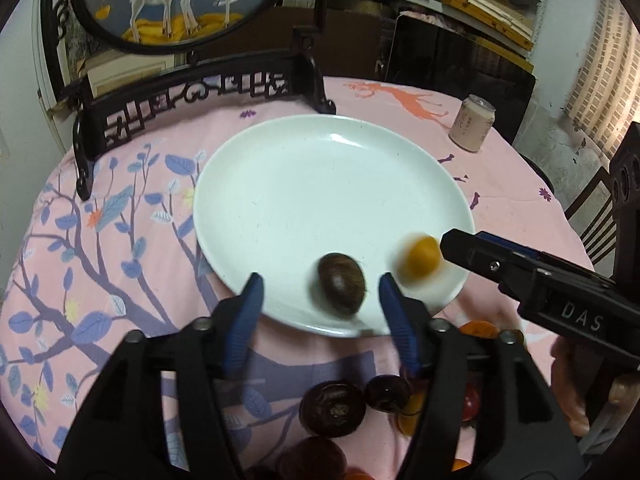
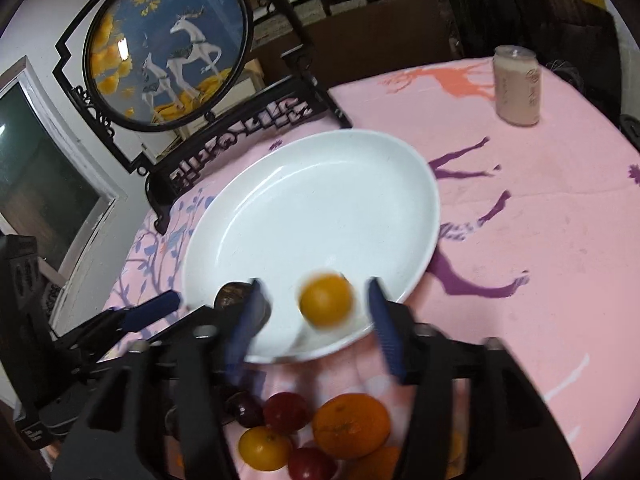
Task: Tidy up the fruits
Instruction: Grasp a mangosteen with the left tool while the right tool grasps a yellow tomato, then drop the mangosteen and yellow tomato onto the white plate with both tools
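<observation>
Round table under a pink printed cloth (image 2: 540, 208), a framed deer screen (image 2: 168, 48) at the back. White plate (image 1: 320, 184) holds two fruits at its near rim: a brown fruit (image 1: 341, 288) between the spread fingers of the left gripper (image 1: 320, 300), and a blurred yellow fruit (image 2: 326, 300) between the parted fingers of the right gripper (image 2: 316, 312); neither grips anything. Judgement: lift both straight up, then fetch from the fruit pile (image 2: 320, 436) just beneath them.

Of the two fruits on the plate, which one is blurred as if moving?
The small orange fruit between the right gripper's open fingers; the brown fruit beside it looks sharp.
</observation>
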Available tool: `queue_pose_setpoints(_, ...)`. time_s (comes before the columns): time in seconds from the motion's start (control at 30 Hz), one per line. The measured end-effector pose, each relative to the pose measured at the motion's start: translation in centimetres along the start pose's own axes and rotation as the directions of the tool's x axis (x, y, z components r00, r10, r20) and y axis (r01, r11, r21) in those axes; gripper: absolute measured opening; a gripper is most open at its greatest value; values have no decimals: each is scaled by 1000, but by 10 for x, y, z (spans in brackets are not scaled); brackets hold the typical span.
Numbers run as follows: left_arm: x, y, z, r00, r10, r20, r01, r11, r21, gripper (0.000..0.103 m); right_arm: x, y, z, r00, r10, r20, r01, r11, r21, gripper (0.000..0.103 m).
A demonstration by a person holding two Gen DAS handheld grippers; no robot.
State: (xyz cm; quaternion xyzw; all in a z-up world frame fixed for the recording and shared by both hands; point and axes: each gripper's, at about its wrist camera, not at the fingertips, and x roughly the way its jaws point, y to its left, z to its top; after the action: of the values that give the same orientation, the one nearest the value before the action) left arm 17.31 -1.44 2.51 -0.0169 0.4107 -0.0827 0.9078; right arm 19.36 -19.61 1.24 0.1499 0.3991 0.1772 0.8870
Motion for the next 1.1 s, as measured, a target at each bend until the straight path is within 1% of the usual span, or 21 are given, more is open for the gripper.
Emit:
queue_pose_setpoints(0.07, -4, -2, -1, 1000, 5, 10, -5, 1000, 11, 64, -7, 0, -1, 1000, -6, 31, 7, 1000, -10, 61)
queue_pose_setpoints(0.1, -7, -2, -3, 1000, 9, 15, -10, 1000, 16, 64, -11, 0, -1, 999, 5, 35, -4, 1000, -14, 61)
queue_pose_setpoints(0.17, -11, 0, -9, 999, 31, 26, -32, 999, 21, 67, -20, -1, -5, 999, 13, 48, -12, 1000, -17, 61)
queue_pose_setpoints(0.23, -15, 5, -14, 998, 51, 28, -51, 999, 13, 69, -31, 0, -11, 997, -7, 73, 10, 999, -39, 61)
queue_pose_setpoints(0.3, -19, 17, -21, 998, 64, 27, -63, 998, -28, 71, -43, 0, -23, 995, -31, 99, 38, 997, -64, 61)
queue_pose_setpoints(0.4, -25, 35, -36, 998, 64, 7, -63, 994, -91, 71, -56, -5, -42, 993, -52, 109, 60, 995, -75, 61)
queue_pose_setpoints(0.53, -41, 51, -64, 995, 98, -2, -97, 987, -125, 71, -70, -16, -67, 991, -80, 110, 88, 994, -62, 62)
queue_pose_setpoints(0.63, -55, 57, -79, 995, 95, 7, -93, 985, -148, 71, -82, -26, -80, 991, -75, 115, 78, 997, -24, 63)
queue_pose_setpoints(0.67, -60, 58, -86, 995, 99, 12, -96, 984, -149, 72, -86, -29, -85, 990, -78, 120, 80, 997, -14, 66)
queue_pose_setpoints(0.7, -64, 58, -93, 994, 105, 15, -101, 984, -147, 73, -89, -30, -88, 989, -82, 124, 84, 996, -6, 72)
queue_pose_setpoints(0.77, -68, 57, -105, 994, 106, 9, -104, 985, -139, 74, -95, -35, -93, 985, -96, 141, 95, 995, 16, 76)
queue_pose_setpoints(0.83, -70, 55, -113, 995, 104, 0, -103, 987, -124, 74, -99, -38, -97, 983, -102, 150, 99, 995, 28, 76)
queue_pose_setpoints(0.97, -69, 44, -124, 992, 122, -19, -123, 991, -58, 74, -100, -41, -99, 983, -106, 150, 102, 994, 37, 76)
queue_pose_setpoints(1.1, -62, 35, -124, 988, 148, -34, -148, 989, -10, 74, -100, -40, -99, 983, -109, 148, 106, 994, 30, 76)
